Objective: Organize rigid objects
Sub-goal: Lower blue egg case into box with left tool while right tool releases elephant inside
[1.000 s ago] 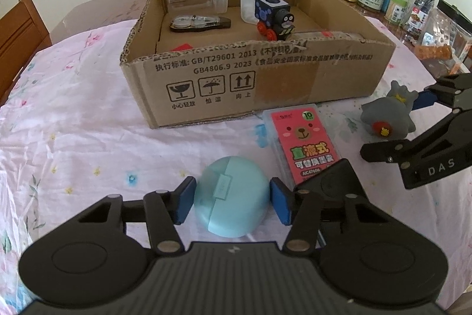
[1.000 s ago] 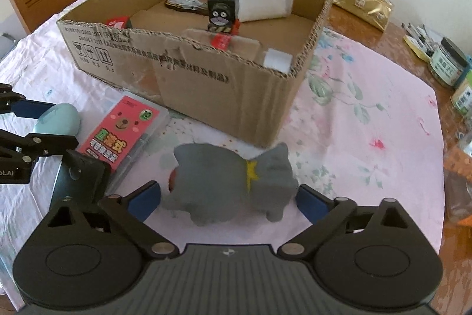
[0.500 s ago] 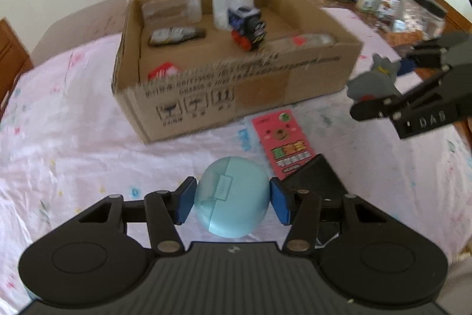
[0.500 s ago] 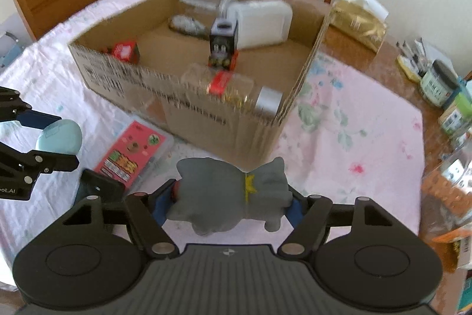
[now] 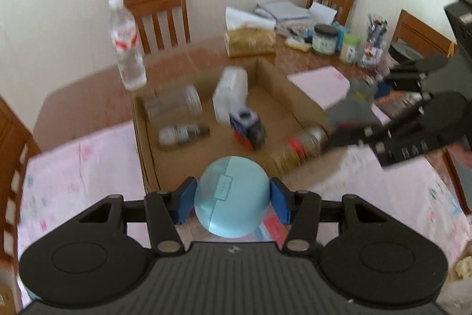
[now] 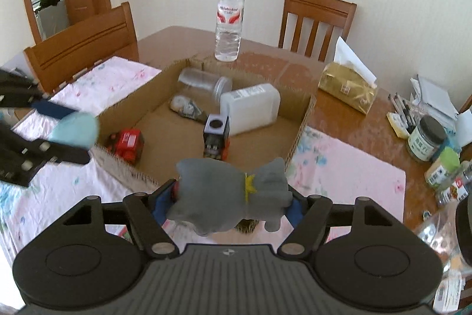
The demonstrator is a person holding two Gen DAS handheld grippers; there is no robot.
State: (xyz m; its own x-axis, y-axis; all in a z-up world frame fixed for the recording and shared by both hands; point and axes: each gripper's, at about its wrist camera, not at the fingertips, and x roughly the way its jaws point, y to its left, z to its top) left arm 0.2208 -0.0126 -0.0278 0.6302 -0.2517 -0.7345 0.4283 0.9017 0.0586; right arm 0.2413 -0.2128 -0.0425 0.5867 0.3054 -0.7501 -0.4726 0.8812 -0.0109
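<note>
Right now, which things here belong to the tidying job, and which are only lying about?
Belonging to the job:
- round light-blue plastic case, held in left gripper
- grey soft-looking animal toy, held in right gripper
- open cardboard box

Lying about:
- clear water bottle
- gold tissue pack
- dark-lidded glass jar

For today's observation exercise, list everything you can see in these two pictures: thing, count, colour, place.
cardboard box: 1, brown, mid-table.
clear jar: 1, lying in box, far side.
white container: 1, lying in box.
toy train: 1, black, box centre.
red toy: 1, box's near-left corner.
water bottle: 1, clear, behind box.
tissue pack: 1, gold, right of box.
chairs: several, wooden, around table.
jars and pens: several, table's right edge.
blue round case: 1, held in left gripper.
grey plush toy: 1, held in right gripper, whose fingers have just been closing.
</note>
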